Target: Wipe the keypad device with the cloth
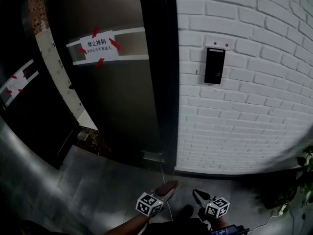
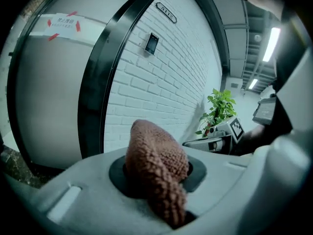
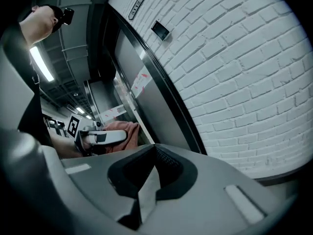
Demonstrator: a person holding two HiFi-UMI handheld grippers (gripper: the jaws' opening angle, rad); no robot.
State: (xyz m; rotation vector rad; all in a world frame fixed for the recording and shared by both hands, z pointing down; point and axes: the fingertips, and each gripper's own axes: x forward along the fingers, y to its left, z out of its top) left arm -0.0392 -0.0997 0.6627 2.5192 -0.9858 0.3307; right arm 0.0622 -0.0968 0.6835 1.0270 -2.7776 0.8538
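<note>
The keypad device (image 1: pixel 214 65) is a black upright panel on the white brick wall, well above both grippers. It also shows small and far in the left gripper view (image 2: pixel 151 43) and the right gripper view (image 3: pixel 160 30). My left gripper (image 1: pixel 165 189) hangs low near the floor, shut on a brown knitted cloth (image 2: pixel 156 168) that bulges out between its jaws. My right gripper (image 1: pixel 199 196) hangs beside it to the right, jaws shut with nothing between them (image 3: pixel 155 168). From the right gripper view the cloth (image 3: pixel 124 133) shows behind the left gripper (image 3: pixel 102 137).
A black door frame (image 1: pixel 166 82) runs left of the brick wall, beside a grey door with a white notice (image 1: pixel 99 47) taped on it. A potted plant (image 1: pixel 305 180) stands at the right by the wall. A small plaque (image 2: pixel 166 12) sits above the keypad.
</note>
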